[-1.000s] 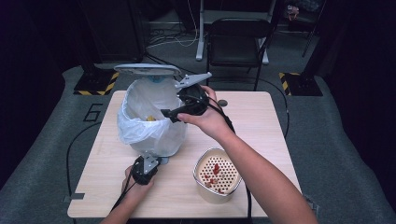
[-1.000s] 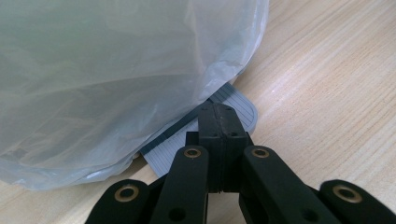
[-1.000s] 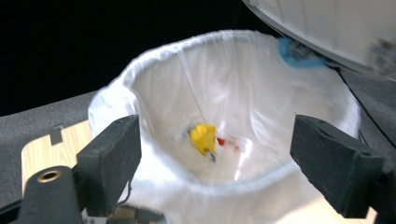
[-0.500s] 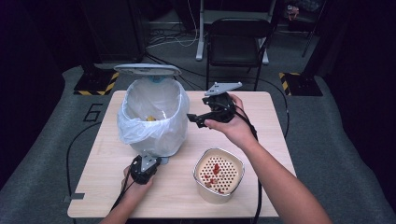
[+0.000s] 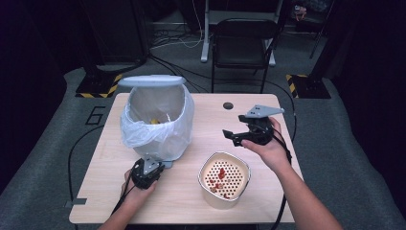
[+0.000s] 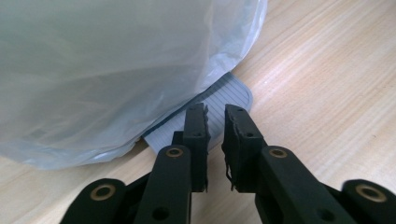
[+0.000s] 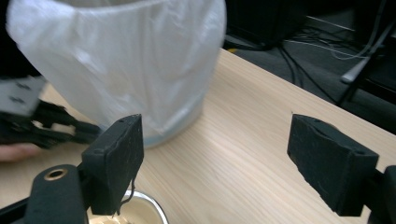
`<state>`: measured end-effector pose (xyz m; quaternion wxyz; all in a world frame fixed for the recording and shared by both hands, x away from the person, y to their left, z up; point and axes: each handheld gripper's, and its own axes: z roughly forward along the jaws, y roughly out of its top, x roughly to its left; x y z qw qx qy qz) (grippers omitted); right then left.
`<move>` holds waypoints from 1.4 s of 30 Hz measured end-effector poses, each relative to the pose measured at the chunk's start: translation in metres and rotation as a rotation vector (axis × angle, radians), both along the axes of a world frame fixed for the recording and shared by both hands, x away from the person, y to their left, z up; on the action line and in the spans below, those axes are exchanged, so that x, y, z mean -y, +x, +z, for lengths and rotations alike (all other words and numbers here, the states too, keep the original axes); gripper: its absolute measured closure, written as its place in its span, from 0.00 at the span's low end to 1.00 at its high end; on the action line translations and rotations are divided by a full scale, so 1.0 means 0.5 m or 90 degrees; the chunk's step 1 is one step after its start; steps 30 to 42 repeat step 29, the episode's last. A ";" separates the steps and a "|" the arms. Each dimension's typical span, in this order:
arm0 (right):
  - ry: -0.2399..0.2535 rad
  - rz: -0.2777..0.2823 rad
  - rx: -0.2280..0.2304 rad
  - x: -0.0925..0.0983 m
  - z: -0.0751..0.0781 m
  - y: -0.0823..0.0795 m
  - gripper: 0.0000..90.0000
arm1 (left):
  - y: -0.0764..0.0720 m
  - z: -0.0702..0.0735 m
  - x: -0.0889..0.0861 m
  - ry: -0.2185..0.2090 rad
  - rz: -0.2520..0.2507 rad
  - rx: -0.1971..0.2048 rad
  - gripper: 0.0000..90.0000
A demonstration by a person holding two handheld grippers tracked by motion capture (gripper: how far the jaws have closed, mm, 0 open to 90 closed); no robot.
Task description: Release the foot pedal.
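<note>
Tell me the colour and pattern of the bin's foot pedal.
The foot pedal is light grey with fine parallel ridges across it, clearest in the left gripper view.

Take the bin (image 5: pixel 155 122) as your landmark. To its right, bare tabletop (image 5: pixel 215 120) runs out to the far right corner, and your right gripper (image 5: pixel 234 135) hangs over that stretch with its jaws wide apart and nothing between them. In front of the bin and to the right, the perforated cup (image 5: pixel 224 178) blocks the near strip. Hard against the bin's front foot, your left gripper (image 5: pixel 146 173) sits over the grey pedal (image 6: pixel 219 105), jaws parted only narrowly; the bag's bulge (image 6: pixel 102 74) overhangs there. Left of the bin, only a narrow margin of table is free.
</note>
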<state>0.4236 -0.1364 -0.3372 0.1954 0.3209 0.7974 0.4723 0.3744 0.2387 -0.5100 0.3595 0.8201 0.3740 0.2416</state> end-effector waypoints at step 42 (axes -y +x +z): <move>-0.003 -0.184 -0.051 0.166 -0.218 -0.050 0.23 | -0.036 0.017 -0.144 -0.044 0.067 -0.041 0.40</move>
